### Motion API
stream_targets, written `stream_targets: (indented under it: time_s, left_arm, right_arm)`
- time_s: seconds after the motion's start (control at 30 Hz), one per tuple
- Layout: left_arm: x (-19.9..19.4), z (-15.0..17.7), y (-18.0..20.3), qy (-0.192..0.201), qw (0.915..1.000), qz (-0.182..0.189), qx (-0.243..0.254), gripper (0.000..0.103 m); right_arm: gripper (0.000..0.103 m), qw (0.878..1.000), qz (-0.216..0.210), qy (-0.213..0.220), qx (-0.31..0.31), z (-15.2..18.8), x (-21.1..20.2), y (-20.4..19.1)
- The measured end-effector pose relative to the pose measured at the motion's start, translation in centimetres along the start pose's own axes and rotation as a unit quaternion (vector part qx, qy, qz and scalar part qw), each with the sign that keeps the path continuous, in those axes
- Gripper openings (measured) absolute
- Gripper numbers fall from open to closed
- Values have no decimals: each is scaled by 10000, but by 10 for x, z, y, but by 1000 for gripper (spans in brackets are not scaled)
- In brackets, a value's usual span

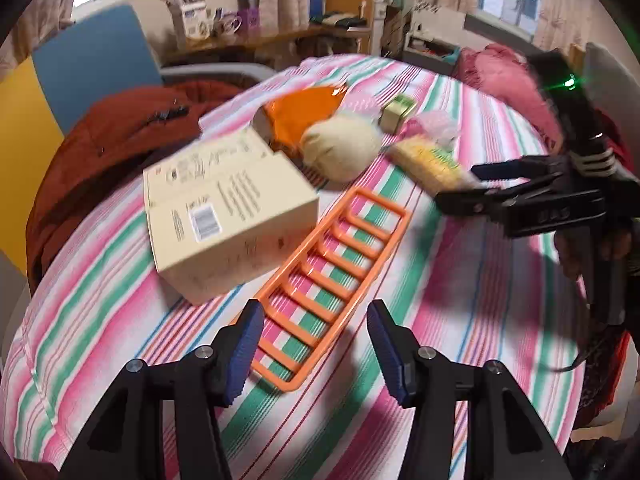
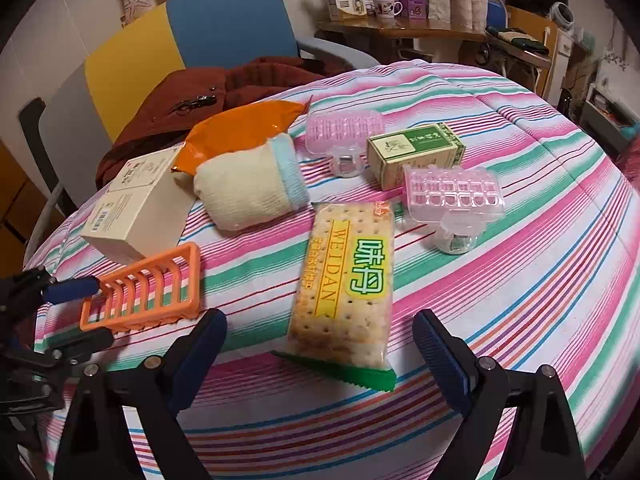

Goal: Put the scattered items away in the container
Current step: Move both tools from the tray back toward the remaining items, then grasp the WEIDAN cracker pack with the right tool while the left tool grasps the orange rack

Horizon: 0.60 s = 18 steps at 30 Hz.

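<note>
An orange slatted rack (image 1: 336, 280) lies flat on the striped bedcover (image 1: 460, 320). My left gripper (image 1: 314, 354) stands open around the rack's near end, pads not pressing; the right wrist view shows the left gripper (image 2: 76, 318) at the rack (image 2: 144, 288). My right gripper (image 2: 322, 360) is open just before a cracker packet (image 2: 344, 280) and shows side-on (image 1: 476, 186) in the left wrist view. Beyond lie a cream cardboard box (image 2: 136, 208), an orange pouch (image 2: 240, 128), a rolled cream sock (image 2: 248, 192), a small green box (image 2: 416, 152) and two pink plastic clips (image 2: 452, 196).
A rust-red jacket (image 2: 192, 96) is heaped at the cover's far left edge, before a blue and yellow chair (image 2: 224, 20). Pink bedding (image 1: 504, 76) lies at the far right. A cluttered desk (image 2: 400, 32) stands behind. A hand (image 1: 580, 248) holds the right gripper.
</note>
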<state>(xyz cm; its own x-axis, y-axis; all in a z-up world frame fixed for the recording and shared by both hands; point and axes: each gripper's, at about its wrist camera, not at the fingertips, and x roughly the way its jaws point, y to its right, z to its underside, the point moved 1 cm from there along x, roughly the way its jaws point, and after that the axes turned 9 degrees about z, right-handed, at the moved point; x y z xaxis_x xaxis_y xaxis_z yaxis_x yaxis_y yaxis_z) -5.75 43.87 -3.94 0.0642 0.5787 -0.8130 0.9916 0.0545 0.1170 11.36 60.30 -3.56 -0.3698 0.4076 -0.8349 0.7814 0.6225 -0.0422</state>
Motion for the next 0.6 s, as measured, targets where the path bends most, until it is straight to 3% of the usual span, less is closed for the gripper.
stream_targets:
  time_s: [0.1,0.2,0.3,0.6]
  left_arm:
    - [-9,-4,8,-8,9991,-73,411,57]
    - [3,-7,1,-388,9974,-177,577,58]
    - [14,-9,-9,-602,9964,-77,593,59]
    - [24,-21,-17,-711,9942,418,689,62]
  right_arm:
    - [95,10000,-56,15,-10,0,-2,-1]
    - [97,9999,-131,21,-12,0,-3,-3]
    - [99,9997,-260,-21,-14,1,-2,-2]
    - [100,9993,-350,-77,-97,2,0,-2]
